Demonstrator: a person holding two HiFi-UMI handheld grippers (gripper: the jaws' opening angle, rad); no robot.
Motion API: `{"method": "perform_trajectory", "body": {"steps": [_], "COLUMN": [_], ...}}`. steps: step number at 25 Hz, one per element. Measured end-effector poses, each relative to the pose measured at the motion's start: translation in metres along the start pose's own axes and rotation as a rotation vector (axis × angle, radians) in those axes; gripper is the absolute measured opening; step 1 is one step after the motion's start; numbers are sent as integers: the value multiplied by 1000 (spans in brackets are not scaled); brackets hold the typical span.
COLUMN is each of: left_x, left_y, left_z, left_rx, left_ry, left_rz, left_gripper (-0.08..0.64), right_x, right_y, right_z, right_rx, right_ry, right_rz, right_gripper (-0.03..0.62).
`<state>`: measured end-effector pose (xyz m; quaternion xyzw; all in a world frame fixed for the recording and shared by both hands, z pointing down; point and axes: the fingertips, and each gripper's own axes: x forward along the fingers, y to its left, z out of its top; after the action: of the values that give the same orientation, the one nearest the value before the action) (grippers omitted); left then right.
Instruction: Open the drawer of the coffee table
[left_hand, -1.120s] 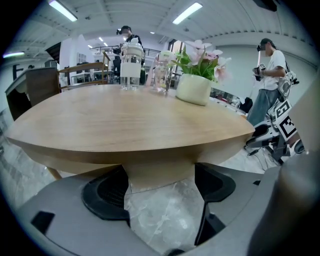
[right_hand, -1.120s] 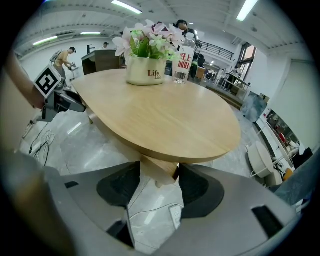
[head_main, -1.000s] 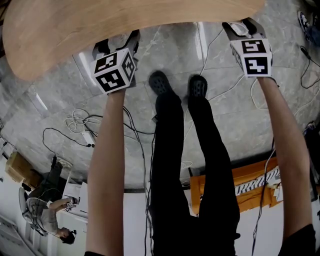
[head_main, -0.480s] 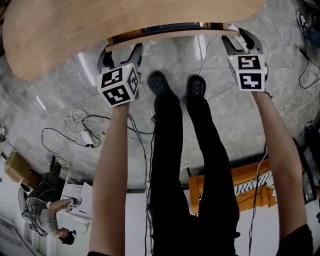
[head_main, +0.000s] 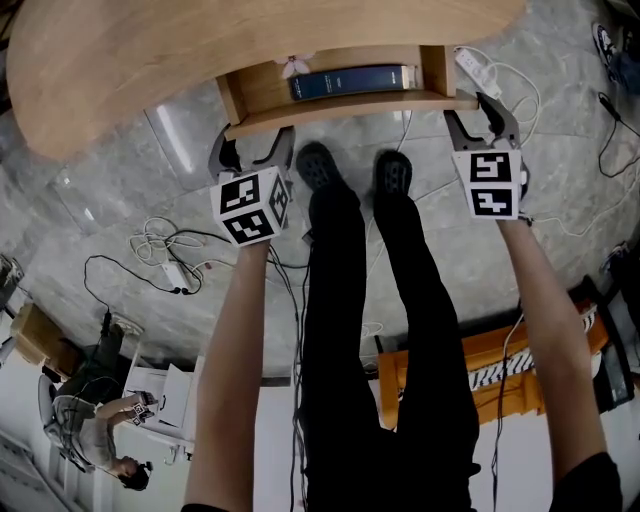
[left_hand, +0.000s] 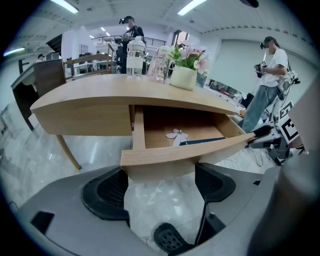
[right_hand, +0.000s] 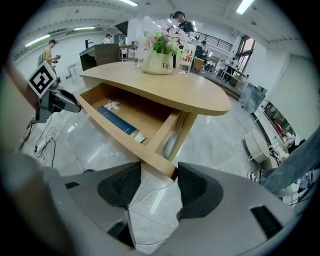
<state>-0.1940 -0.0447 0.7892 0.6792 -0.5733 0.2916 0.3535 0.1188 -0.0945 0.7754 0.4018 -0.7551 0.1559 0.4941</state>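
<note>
The coffee table's wooden top (head_main: 200, 50) fills the upper part of the head view. Its drawer (head_main: 340, 110) stands pulled out beneath it, showing a blue book (head_main: 345, 82) and a small pink flower (head_main: 296, 66) inside. My left gripper (head_main: 253, 150) is shut on the left end of the drawer front (left_hand: 185, 152), which sits between the two pads of that gripper (left_hand: 160, 187). My right gripper (head_main: 482, 112) is shut on the front's right corner (right_hand: 165, 167), wood spanning the gap of the gripper (right_hand: 159, 187). The book (right_hand: 117, 121) lies along the drawer's front wall.
My legs and dark shoes (head_main: 320, 165) stand between the grippers, close to the drawer. Cables (head_main: 160, 245) and a power strip (head_main: 470, 65) lie on the grey stone floor. A flower pot (left_hand: 185, 75) and bottles (left_hand: 135, 60) stand on the table. A person (left_hand: 267, 85) stands beyond.
Both grippers have drawn back toward my body. The drawer has slid out from under the table top with them, and the book and flower inside have come into sight.
</note>
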Motion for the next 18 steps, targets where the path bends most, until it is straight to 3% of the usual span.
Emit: {"method": "perform_trajectory", "body": {"steps": [18], "left_x": [-14], "left_y": [-11], "left_z": [-46], "left_rx": [-14], "left_ry": [47], "left_rz": [-2], "left_gripper": [408], "right_x": [-11], "right_y": [22], "right_z": [-42], "right_rx": [-18], "right_ry": [56], "right_rz": [12], "right_gripper": [222]}}
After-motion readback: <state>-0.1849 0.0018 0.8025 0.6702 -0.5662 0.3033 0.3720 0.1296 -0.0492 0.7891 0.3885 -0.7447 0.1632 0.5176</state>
